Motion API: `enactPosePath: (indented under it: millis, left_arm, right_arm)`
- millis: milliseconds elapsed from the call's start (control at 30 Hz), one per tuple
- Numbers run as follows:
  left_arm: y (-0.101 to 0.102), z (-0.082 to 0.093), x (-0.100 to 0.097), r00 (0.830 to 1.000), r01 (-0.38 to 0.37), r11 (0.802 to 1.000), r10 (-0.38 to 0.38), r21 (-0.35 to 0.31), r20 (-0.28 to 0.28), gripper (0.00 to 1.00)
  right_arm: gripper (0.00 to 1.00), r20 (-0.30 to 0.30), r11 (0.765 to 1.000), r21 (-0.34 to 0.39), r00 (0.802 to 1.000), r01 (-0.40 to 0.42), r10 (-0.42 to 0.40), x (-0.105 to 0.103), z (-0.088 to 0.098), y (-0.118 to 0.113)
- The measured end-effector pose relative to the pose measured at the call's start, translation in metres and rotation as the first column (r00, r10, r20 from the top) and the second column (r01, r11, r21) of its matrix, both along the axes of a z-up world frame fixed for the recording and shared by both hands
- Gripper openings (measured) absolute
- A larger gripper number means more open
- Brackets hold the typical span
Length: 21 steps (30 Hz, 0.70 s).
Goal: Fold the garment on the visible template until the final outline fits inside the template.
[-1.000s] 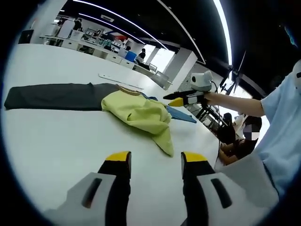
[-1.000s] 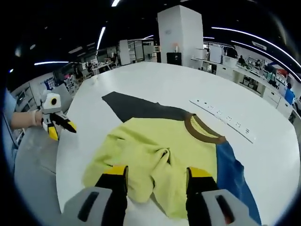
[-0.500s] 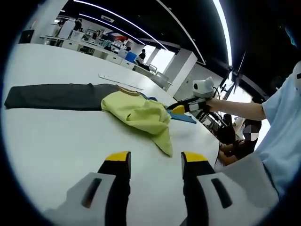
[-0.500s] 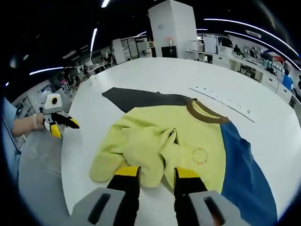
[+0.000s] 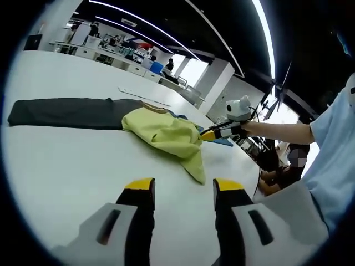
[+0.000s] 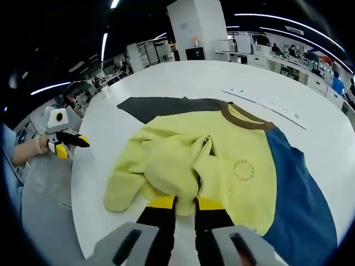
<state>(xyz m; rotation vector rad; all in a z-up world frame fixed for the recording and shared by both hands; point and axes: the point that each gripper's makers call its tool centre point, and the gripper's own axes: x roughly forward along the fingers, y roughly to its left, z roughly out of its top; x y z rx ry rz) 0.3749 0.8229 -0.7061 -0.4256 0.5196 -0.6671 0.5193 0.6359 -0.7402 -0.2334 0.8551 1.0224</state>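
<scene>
The right gripper (image 6: 184,203) has its jaws nearly closed at the near hem of the yellow garment (image 6: 194,160), seemingly pinching the fabric, though the pinch itself is hard to make out. The garment lies crumpled just ahead of it on the white table (image 6: 188,83), a blue panel (image 6: 299,194) to its right and the dark template (image 6: 161,106) beyond. The left gripper (image 5: 183,185) hangs wide apart and holds nothing, the garment well ahead of it.

Right tool (image 6: 184,203) pinching yellow garment (image 6: 194,160) hem, white table (image 6: 183,77)
</scene>
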Motion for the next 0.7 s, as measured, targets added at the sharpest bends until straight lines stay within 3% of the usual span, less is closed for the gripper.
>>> enactPosePath:
  millis: [200,400,500,700]
  left_arm:
    - [-0.001,0.000,0.000,1.000,0.000,1.000,0.000,-0.004,0.002,0.38]
    - [-0.001,0.001,0.001,1.000,-0.001,1.000,0.002,-0.010,0.007,0.38]
    - [-0.001,0.001,0.001,1.000,-0.002,1.000,0.002,-0.012,0.008,0.38]
    - [0.000,0.001,0.002,1.000,-0.003,1.000,0.004,-0.015,0.008,0.37]
  right_arm:
    - [0.00,0.000,1.000,0.020,1.000,0.005,-0.005,-0.003,0.012,0.005]
    - [0.00,-0.024,0.999,0.050,0.999,-0.019,0.021,-0.011,0.035,0.020]
    - [0.00,-0.037,0.996,0.085,0.998,-0.038,0.041,-0.012,0.051,0.036]
    - [0.00,-0.037,0.992,0.084,0.994,-0.097,0.100,-0.007,0.062,0.071]
